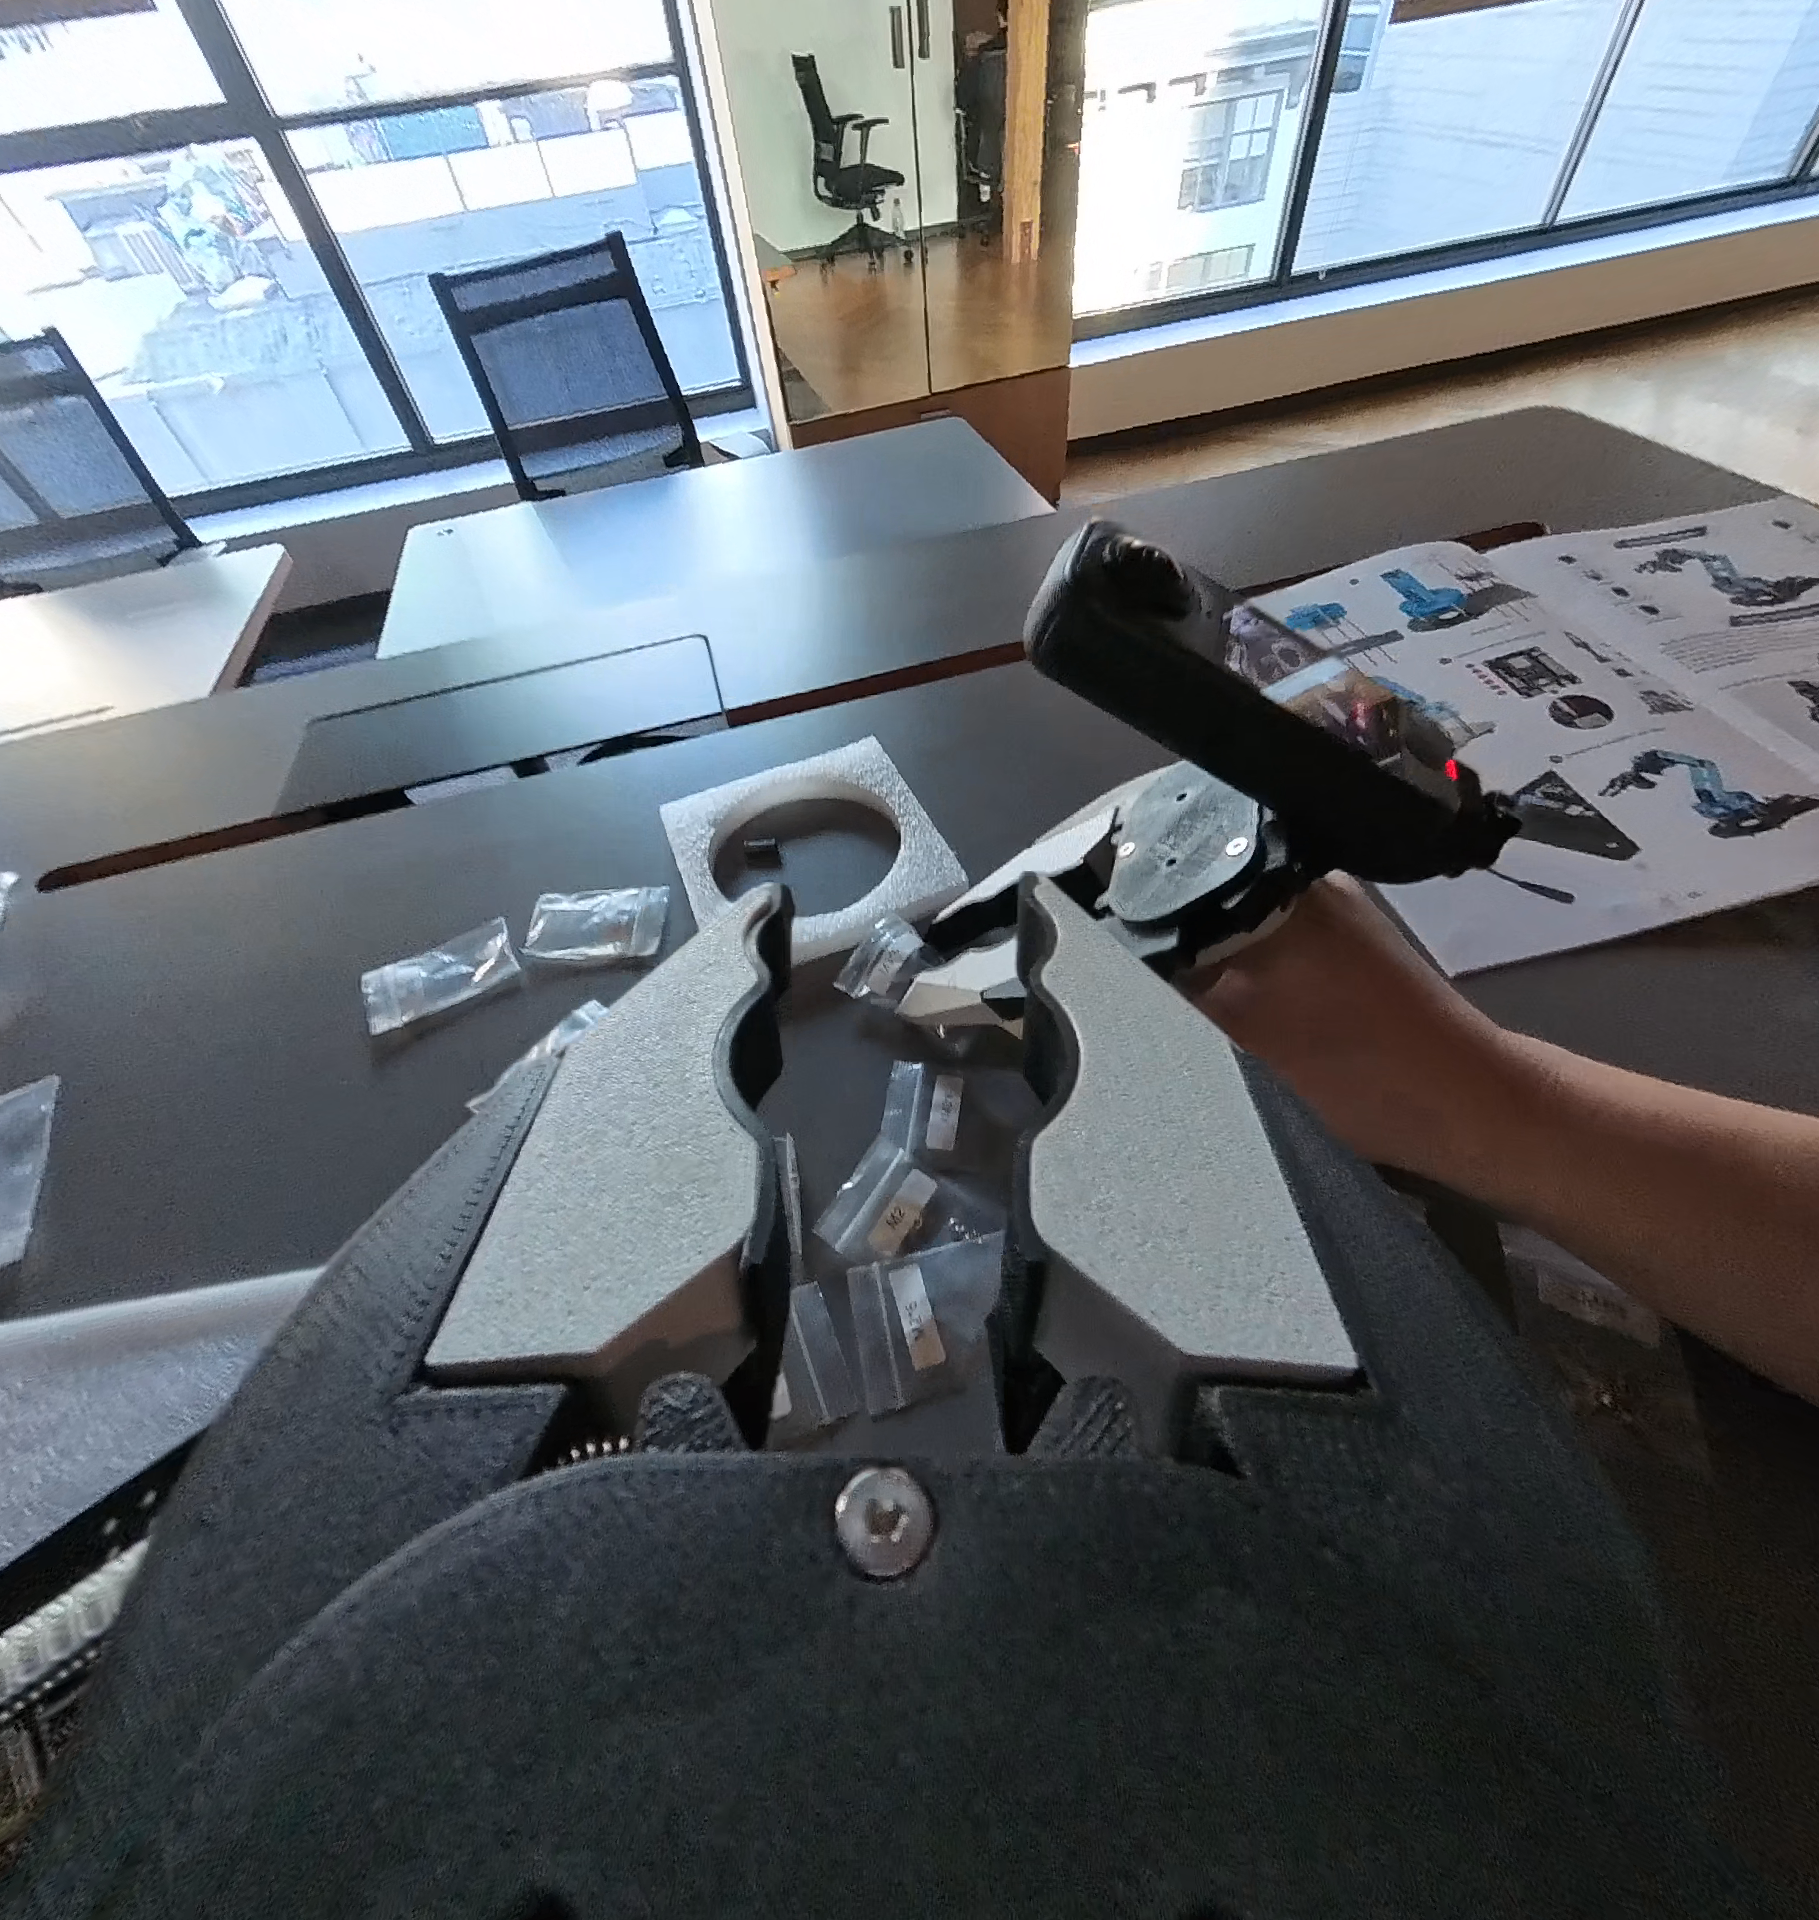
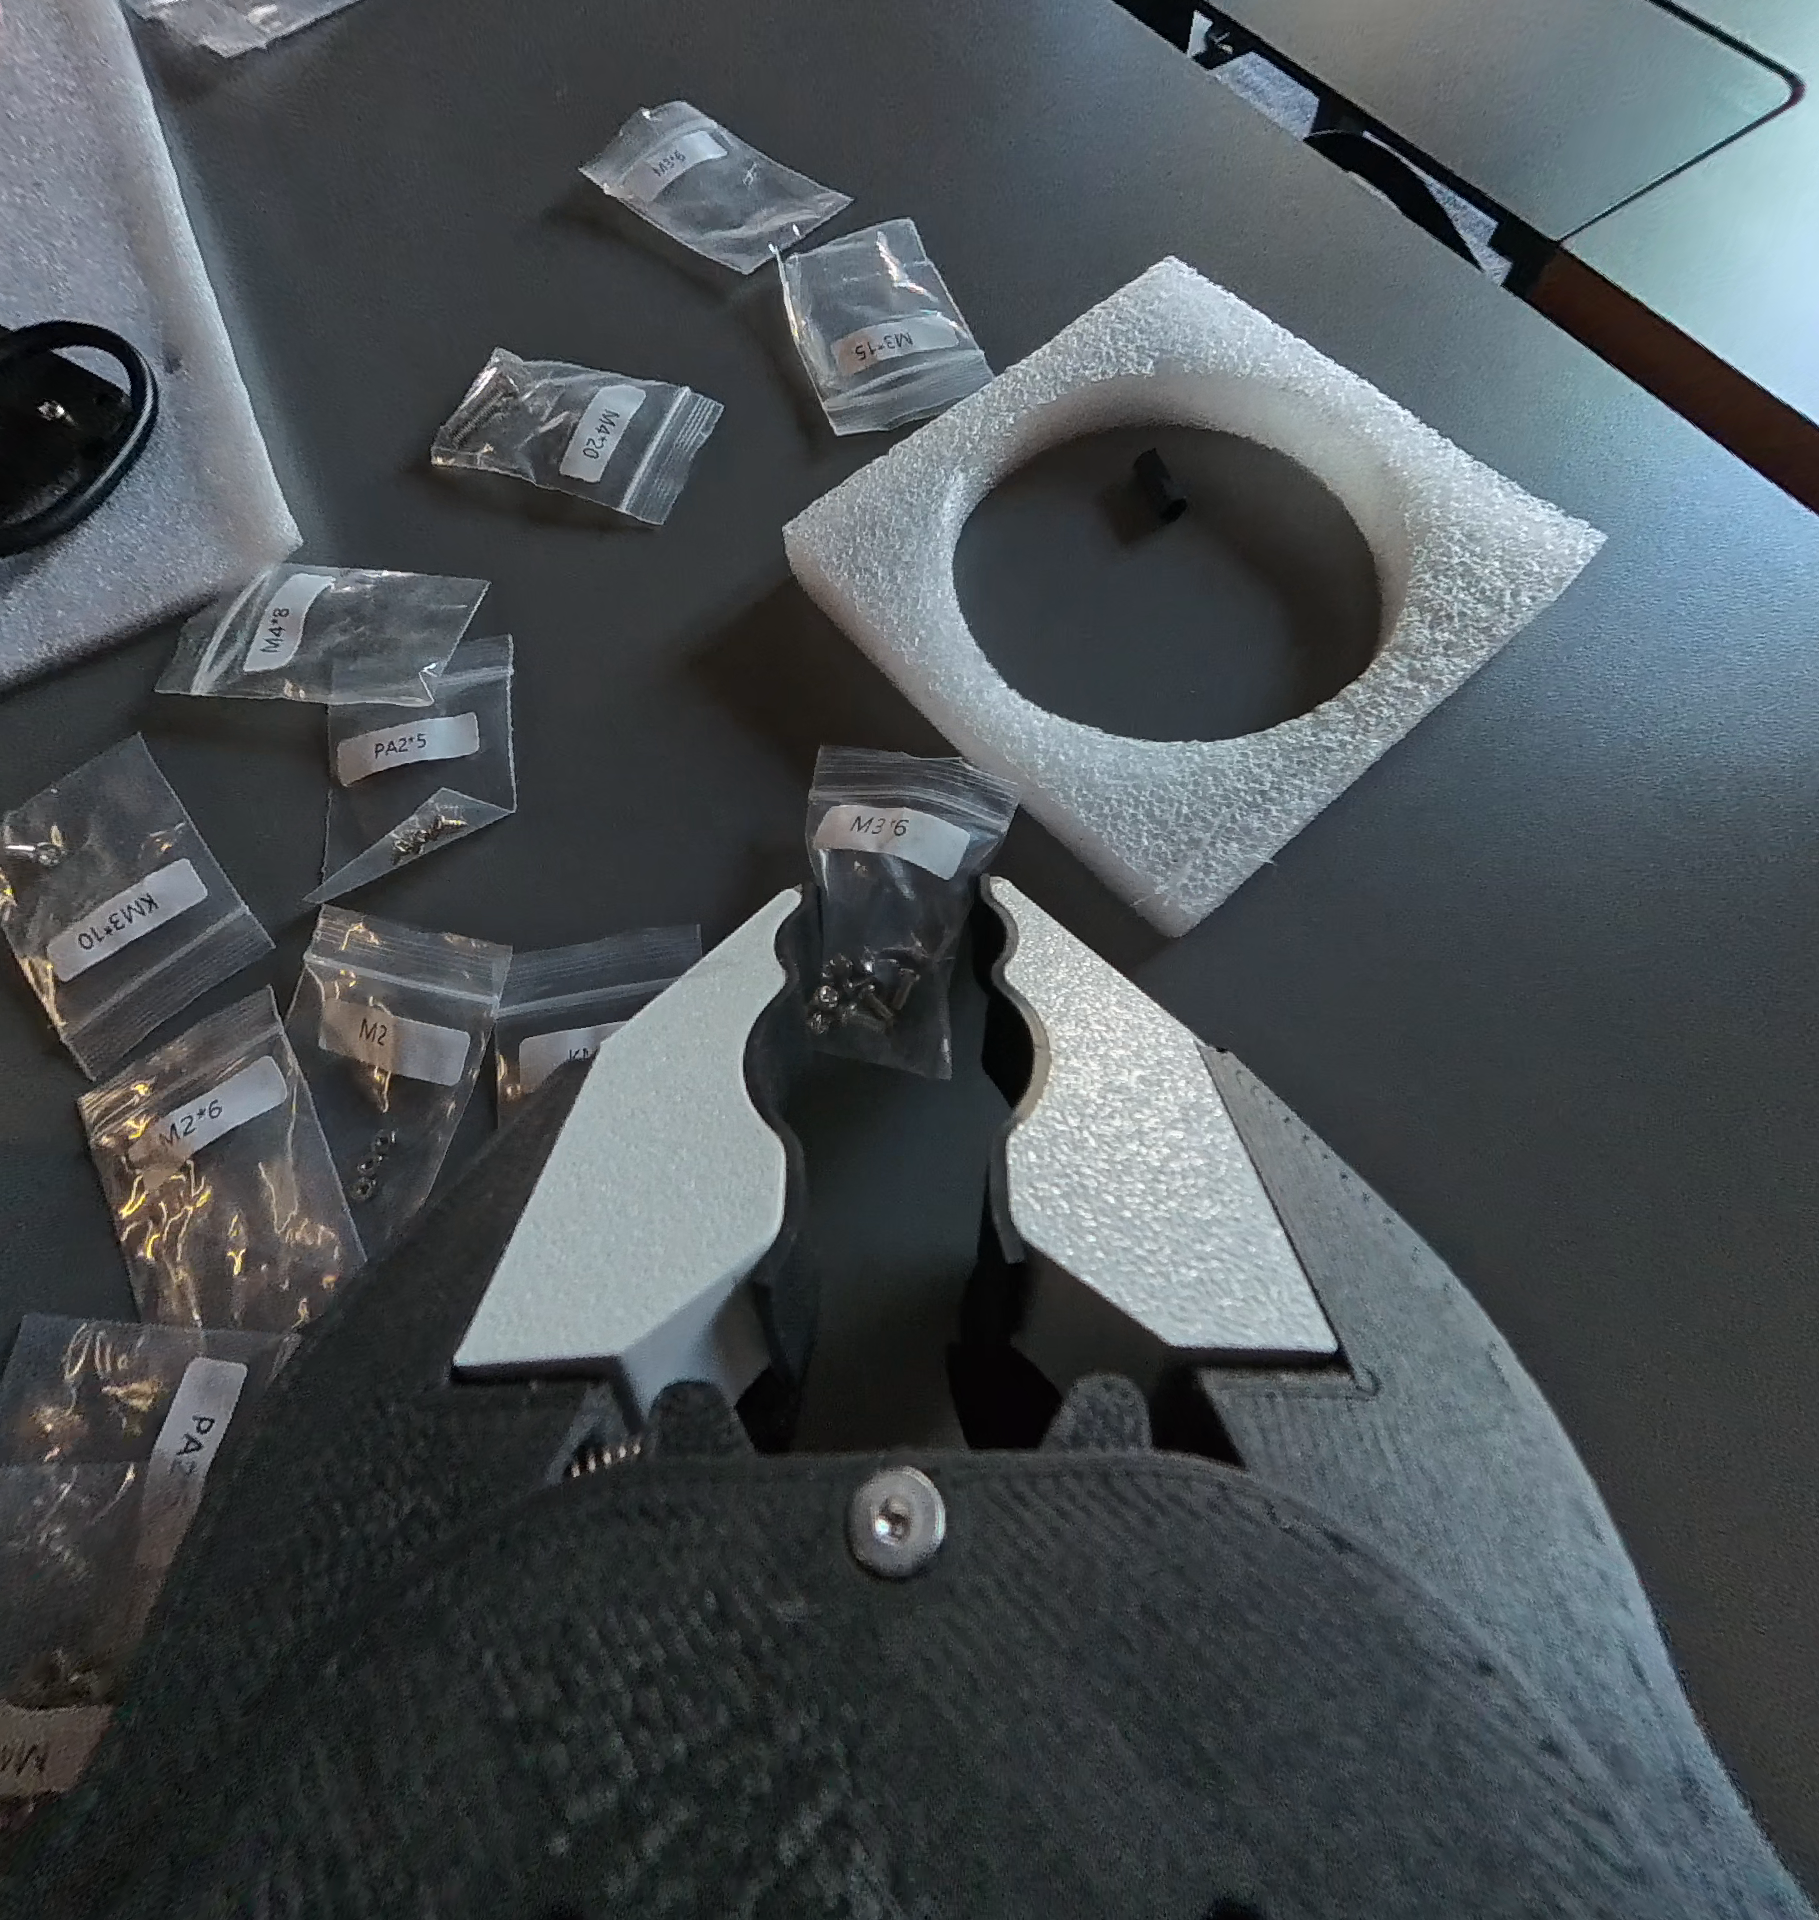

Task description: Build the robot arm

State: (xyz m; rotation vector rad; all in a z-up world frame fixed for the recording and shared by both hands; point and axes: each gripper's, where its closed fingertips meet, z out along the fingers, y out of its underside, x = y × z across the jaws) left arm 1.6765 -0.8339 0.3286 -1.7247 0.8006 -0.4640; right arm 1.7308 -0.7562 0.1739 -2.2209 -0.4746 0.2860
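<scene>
Right tool (image 2: 889, 914) pinching a clear screw bag (image 2: 900, 914); left tool (image 1: 900, 914) spread above labelled bags (image 1: 889, 1226).

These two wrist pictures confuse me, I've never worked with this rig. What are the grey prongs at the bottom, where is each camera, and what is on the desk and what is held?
No robot arm here: a person carries a handheld two-finger gripper in each hand, with a camera on each looking forward along its grey fingers.

In the left wrist view, the left gripper hangs open over a heap of small clear screw bags and holds nothing. Beyond it you see the other gripper and the person's hand carrying it.

In the right wrist view, the right gripper has one screw bag between its fingertips; whether it is squeezed tight, I cannot tell.

On the dark table lie more labelled bags, a white foam square with a round hole, a small black part inside that hole, and an open illustrated manual.
</scene>
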